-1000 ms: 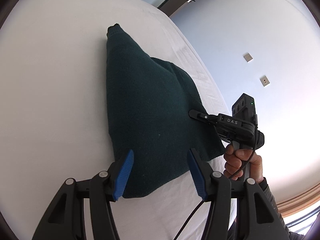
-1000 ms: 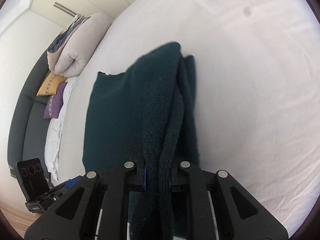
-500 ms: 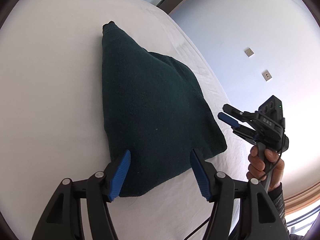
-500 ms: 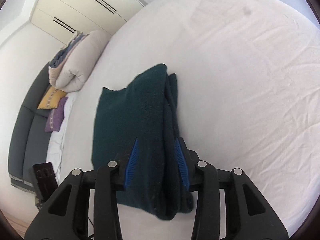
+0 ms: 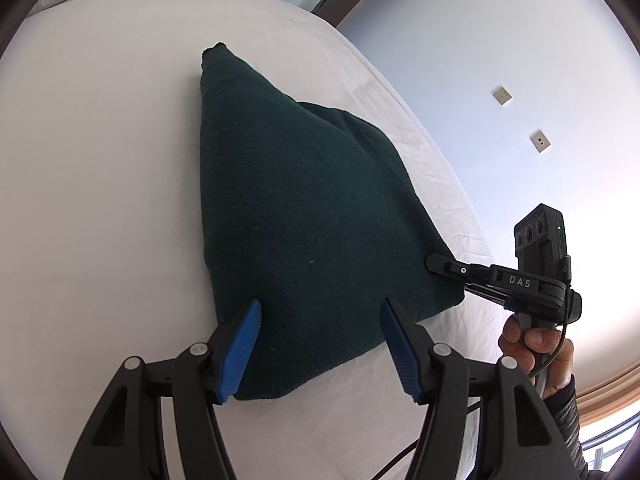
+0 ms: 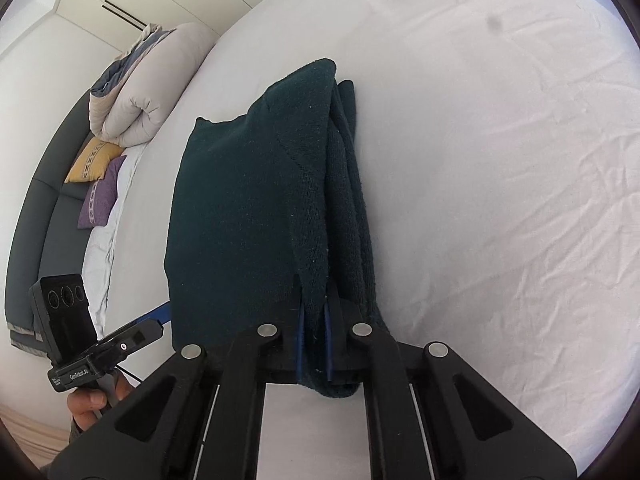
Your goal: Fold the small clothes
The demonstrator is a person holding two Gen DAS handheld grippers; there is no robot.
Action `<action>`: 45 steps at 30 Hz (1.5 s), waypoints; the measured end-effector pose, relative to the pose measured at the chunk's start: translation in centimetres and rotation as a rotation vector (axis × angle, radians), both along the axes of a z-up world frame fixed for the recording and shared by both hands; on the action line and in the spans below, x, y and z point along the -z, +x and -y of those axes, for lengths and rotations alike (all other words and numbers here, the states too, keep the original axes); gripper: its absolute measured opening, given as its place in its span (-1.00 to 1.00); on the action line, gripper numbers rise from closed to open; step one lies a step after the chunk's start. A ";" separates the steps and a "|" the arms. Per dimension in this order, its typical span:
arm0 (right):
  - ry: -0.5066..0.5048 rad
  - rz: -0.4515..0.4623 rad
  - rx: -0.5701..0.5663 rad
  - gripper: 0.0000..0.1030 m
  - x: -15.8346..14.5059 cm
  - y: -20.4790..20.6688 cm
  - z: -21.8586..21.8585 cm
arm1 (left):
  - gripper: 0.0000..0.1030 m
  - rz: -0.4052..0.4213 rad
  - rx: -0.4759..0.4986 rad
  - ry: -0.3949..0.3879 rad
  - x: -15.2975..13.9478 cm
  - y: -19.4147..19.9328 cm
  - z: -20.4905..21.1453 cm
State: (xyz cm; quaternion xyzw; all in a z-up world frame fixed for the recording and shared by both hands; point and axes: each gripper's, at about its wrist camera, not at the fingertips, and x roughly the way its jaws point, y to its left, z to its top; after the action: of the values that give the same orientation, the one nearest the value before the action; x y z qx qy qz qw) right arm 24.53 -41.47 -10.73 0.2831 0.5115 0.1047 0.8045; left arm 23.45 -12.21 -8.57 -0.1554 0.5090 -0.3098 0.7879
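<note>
Folded dark green sweater (image 5: 304, 216) lies on the white bed sheet (image 5: 100, 160), near the bed's right edge. Right gripper (image 6: 314, 312) is clamped narrow on the sweater's near-right corner, where the layers stack. Left gripper (image 5: 320, 344) is spread wide, hovering over the near edge, holding nothing.

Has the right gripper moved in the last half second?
Yes. The right gripper went back in and shut on the sweater's edge; before, it stood open, off it.
</note>
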 end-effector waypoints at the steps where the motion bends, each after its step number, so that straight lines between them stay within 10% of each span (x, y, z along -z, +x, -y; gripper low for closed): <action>1: 0.014 -0.004 0.005 -0.89 0.3 -0.2 0.3 | 0.23 0.001 0.001 0.003 0.1 0.0 0.1; 7: 0.124 -0.004 0.043 -0.90 4.0 -0.8 1.9 | 0.23 0.001 -0.024 0.014 0.7 0.4 0.2; 13: 0.077 0.052 -0.013 -0.69 0.9 -1.8 1.5 | 0.48 0.017 -0.102 -0.004 0.4 2.4 -1.8; 17: 0.034 0.147 0.080 0.50 -1.8 -1.5 3.2 | 0.53 0.003 -0.112 -0.005 0.7 5.2 -1.6; 23: 0.104 0.080 0.029 0.45 0.3 4.7 2.0 | 0.53 -0.089 -0.102 0.038 2.8 9.4 0.1; 28: 0.040 -0.027 -0.008 -0.29 3.3 8.8 -0.3 | 0.39 -0.118 -0.083 0.094 3.7 10.8 2.0; 39: -0.593 0.060 -0.131 -0.63 -2.0 7.1 -10.9 | -0.24 0.068 -0.030 0.397 -0.9 7.0 5.0; 45: -0.575 0.184 -0.182 -0.66 -7.9 0.4 -15.7 | -0.25 0.149 -0.051 0.390 -6.2 -0.1 -0.9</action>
State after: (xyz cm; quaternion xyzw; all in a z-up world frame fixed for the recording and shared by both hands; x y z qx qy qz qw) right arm 24.88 -25.74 -2.82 -0.0136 0.4684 0.0528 0.8818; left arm 23.34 -11.28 -2.39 0.0103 0.4957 -0.1962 0.8460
